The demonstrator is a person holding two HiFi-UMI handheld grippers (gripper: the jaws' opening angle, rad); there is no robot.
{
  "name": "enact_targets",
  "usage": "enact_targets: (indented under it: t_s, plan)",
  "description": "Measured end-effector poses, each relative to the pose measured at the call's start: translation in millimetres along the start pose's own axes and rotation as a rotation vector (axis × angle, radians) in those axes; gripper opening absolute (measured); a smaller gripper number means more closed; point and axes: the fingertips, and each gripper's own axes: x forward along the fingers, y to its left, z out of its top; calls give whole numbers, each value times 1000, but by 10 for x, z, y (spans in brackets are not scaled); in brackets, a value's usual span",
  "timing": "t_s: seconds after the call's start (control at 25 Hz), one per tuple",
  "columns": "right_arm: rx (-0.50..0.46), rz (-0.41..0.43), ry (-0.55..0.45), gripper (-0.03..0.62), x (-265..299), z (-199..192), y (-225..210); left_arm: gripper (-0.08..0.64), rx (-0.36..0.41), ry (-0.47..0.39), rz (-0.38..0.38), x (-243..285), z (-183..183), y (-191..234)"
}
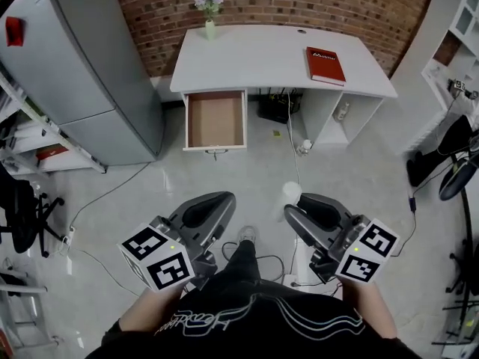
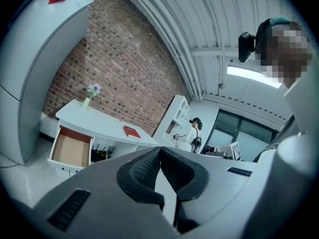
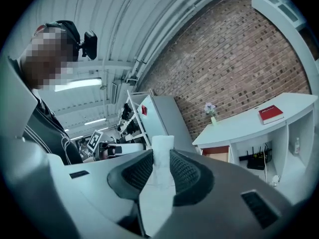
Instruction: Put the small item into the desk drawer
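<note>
My right gripper is shut on a small white cylindrical item that sticks up between its black ribbed pads. My left gripper is shut, its pads touching with nothing between them. Both are held low in front of the person, over the floor. The white desk stands ahead against the brick wall. Its drawer at the left end is pulled out and shows a bare brown bottom.
A red book lies on the desk's right side and a small vase of flowers at its back left. A grey cabinet stands left of the desk. Cables run across the floor. An office chair is at the far left.
</note>
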Motion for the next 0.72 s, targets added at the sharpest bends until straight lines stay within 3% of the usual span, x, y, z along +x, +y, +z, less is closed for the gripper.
enact_targets:
  t_s: [0.4, 0.6, 0.72]
  plan:
    - [69, 2, 95, 115, 1668, 479, -1713, 21, -52, 67, 82, 1166, 745, 2008]
    - [65, -22, 160, 115, 2180, 489, -2183, 21, -112, 83, 126, 1420, 803, 2749]
    - [-5, -24, 211, 115, 2420, 456, -2347, 21, -126, 81, 145, 1463, 779, 3018]
